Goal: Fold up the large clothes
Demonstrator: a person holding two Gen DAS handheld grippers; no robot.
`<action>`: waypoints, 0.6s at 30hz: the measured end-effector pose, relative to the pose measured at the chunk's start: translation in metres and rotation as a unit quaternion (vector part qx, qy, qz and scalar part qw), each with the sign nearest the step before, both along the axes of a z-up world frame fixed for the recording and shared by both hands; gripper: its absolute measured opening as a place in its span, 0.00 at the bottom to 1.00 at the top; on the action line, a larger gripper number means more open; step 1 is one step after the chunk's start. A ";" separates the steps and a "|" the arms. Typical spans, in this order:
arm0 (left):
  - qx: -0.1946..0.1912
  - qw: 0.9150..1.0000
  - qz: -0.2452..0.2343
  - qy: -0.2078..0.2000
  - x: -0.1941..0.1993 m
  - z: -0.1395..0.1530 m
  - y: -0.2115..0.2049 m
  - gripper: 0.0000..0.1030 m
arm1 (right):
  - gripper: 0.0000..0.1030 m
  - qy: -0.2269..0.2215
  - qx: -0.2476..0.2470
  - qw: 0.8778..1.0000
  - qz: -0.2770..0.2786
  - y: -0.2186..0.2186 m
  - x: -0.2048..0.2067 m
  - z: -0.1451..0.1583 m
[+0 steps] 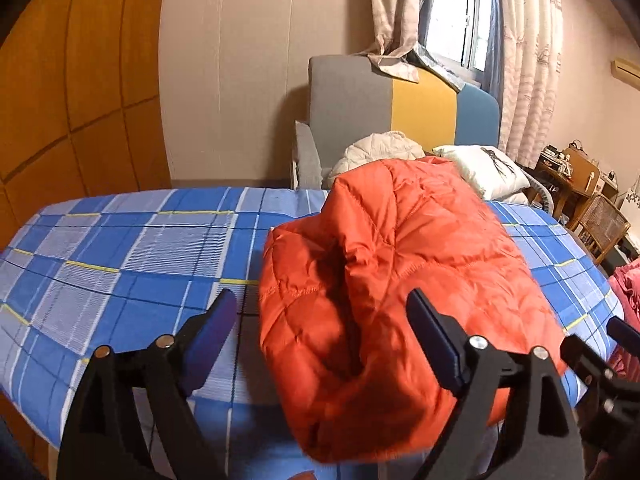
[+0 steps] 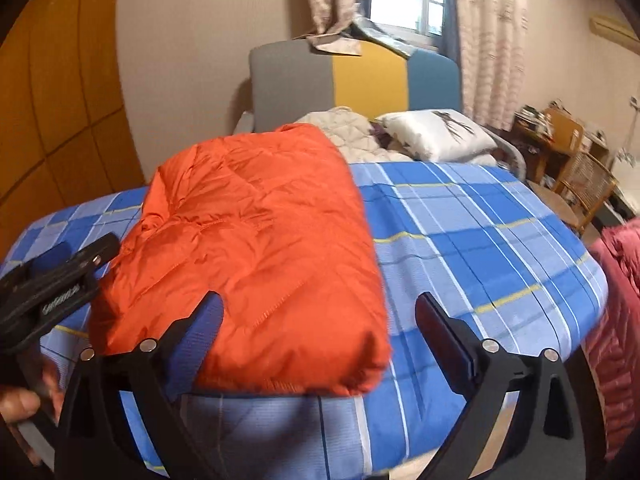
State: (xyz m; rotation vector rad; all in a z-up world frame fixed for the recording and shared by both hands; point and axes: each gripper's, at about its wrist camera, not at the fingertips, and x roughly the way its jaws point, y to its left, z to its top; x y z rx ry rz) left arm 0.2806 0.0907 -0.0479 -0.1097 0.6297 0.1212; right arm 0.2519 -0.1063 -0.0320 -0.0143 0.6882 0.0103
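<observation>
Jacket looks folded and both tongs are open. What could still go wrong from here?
The puffy orange jacket looks loosely bundled, with nothing holding it; it may spring open again.

Its near end lies at the bed's front edge, so it could slide off.

The left tongs straddle the jacket's near end and the right tongs its near corner; pulling back carelessly could snag the fabric and undo the fold.

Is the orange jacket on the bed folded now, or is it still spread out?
Folded. The orange jacket lies as a compact, thick bundle on the checked bedsheet, with no sleeves spread out. Both grippers are open and hold nothing.
</observation>
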 end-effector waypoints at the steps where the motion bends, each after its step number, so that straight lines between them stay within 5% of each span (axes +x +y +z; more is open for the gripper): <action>1: 0.001 1.000 -0.001 -0.002 -0.006 0.002 -0.002 0.89 | 0.97 -0.001 0.004 1.000 -0.005 -0.003 -0.005 0.001; 6: 0.010 1.000 0.003 -0.014 -0.049 0.010 -0.013 0.98 | 0.97 -0.005 0.007 1.000 -0.018 -0.012 -0.029 0.004; 18: 0.027 0.999 0.018 -0.013 -0.131 0.018 -0.018 0.98 | 0.97 -0.024 -0.009 1.000 -0.007 -0.006 -0.088 0.010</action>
